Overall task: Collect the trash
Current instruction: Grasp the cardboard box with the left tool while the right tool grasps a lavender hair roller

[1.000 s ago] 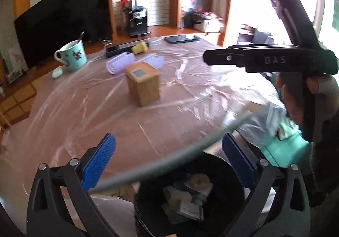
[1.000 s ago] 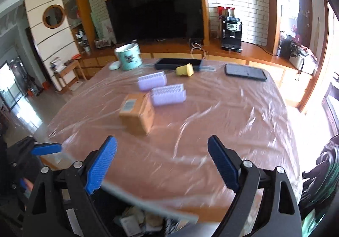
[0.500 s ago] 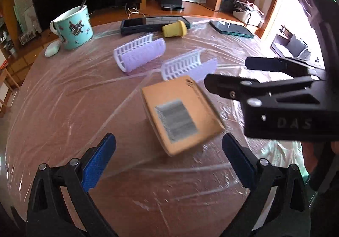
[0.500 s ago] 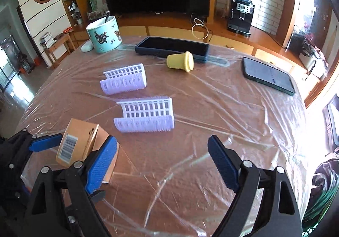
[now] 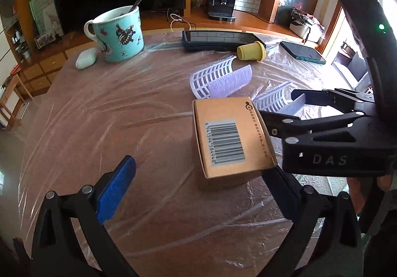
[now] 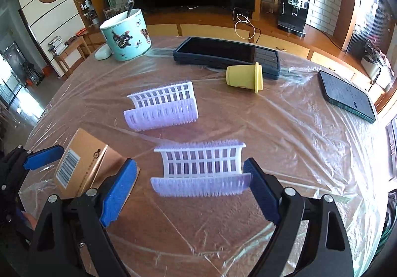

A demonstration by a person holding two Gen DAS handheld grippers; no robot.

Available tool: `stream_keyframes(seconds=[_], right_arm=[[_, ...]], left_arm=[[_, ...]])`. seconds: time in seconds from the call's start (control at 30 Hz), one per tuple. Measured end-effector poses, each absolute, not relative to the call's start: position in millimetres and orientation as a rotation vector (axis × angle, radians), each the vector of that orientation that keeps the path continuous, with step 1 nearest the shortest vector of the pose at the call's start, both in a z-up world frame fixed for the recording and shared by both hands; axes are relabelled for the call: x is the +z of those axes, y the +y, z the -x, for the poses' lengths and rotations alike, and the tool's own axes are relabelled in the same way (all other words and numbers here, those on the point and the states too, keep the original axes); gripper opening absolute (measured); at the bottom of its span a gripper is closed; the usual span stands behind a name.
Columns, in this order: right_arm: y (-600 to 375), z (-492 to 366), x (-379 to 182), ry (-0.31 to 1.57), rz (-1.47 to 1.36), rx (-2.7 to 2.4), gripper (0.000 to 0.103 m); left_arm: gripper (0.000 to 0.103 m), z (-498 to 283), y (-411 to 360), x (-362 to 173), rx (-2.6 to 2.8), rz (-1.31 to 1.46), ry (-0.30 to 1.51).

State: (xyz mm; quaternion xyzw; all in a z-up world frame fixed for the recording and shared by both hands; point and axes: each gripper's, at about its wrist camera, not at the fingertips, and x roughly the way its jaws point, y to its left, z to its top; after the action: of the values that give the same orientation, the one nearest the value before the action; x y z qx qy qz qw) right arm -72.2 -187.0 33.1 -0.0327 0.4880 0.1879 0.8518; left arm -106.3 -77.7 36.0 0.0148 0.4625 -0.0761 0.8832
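While both sets of jaws stand wide open and grip nothing, the left gripper (image 5: 198,187) has the cardboard box (image 5: 232,138) between its blue pads (image 5: 116,189), with neither pad touching it. The box sits on the worktop (image 5: 99,115), its barcode face turned up toward the left camera. In the right wrist view the right gripper (image 6: 191,192) brackets the near purple hair roller (image 6: 201,169); its right pad lies just beside the roller's end, and contact cannot be judged. From that view the box (image 6: 82,165) lies to the left of this roller, with the left gripper's blue pad (image 6: 43,156) just beyond the box's far side.

Taking the box as the landmark: the second purple hair roller (image 6: 162,106) lies behind it and apart from the first. Farther back from the box, a yellow cup (image 6: 244,76) lies on its side, just in front of a dark flat case (image 6: 223,53). Well behind the box to the left stands a teal mug (image 6: 126,35) with a spoon in it, and a small white earbud case (image 6: 103,53) rests just beside the mug. Far to the right of the box, a dark phone (image 6: 347,96) lies near the worktop's edge. Clear plastic film (image 6: 310,128) covers the whole worktop.
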Motion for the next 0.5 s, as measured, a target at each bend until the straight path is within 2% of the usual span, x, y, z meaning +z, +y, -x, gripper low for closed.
stream_keyframes(seconds=[0.23, 0.33, 0.4, 0.43, 0.47, 0.5], right_arm=[[-192.2, 66.7, 23.5, 1.043, 0.026, 0.388, 0.086], [-195.9, 66.8, 23.2, 1.036, 0.012, 0.390, 0.081], [-196.1, 66.8, 23.5, 1.031, 0.022, 0.386, 0.073], [-196.5, 66.2, 23.7, 1.031, 0.022, 0.388, 0.073], [-196.9, 66.1, 23.4, 1.029, 0.018, 0.393, 0.073], [-197.8, 66.3, 23.3, 1.026, 0.012, 0.396, 0.073]], left_arm=[[0.101, 96.3, -78.6, 28.0, -0.218, -0.031, 0.991], [0.101, 96.0, -76.9, 29.0, -0.215, -0.013, 0.985], [0.101, 95.3, -75.9, 29.7, -0.225, -0.003, 0.975], [0.099, 94.4, -76.0, 30.8, -0.233, 0.002, 0.975], [0.092, 93.6, -76.1, 31.7, -0.240, 0.008, 0.976], [0.089, 92.3, -76.6, 32.5, -0.250, 0.013, 0.980]])
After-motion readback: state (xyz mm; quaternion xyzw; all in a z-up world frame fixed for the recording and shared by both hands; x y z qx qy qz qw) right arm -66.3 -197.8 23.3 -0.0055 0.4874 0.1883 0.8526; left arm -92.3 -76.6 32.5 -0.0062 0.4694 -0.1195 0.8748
